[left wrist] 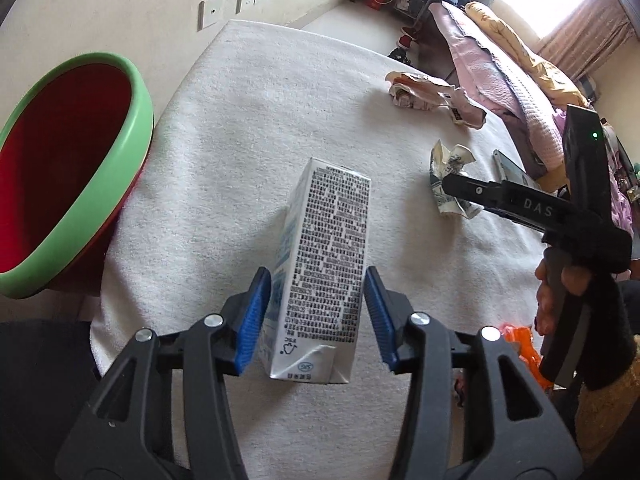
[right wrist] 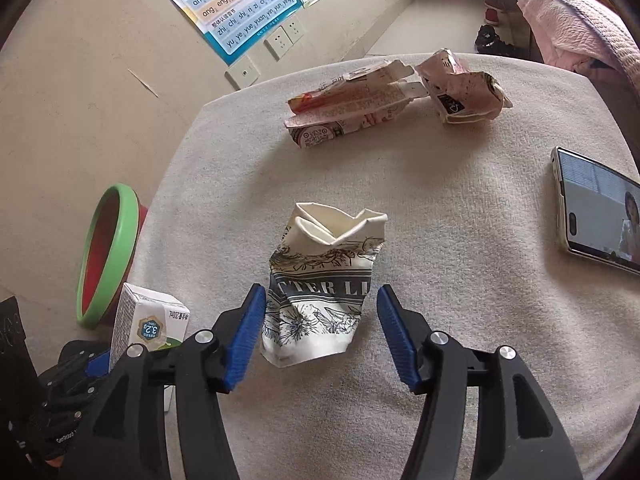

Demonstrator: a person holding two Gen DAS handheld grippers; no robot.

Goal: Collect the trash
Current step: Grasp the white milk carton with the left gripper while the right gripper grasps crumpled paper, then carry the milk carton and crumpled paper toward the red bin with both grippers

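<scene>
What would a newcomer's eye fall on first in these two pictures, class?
Probably the white milk carton standing on the towel-covered table between the left gripper's blue fingers. Next, the crushed paper cup lying between the right gripper's open fingers. Then the green-rimmed red bin beside the table's left edge.

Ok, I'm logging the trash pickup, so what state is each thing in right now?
Milk carton: intact, between the left gripper pads.
Paper cup: crushed, lying between the open right gripper pads, ungripped.
Pink cartons: flattened, torn.
Bin: open, tilted.
Phone: screen on.
</scene>
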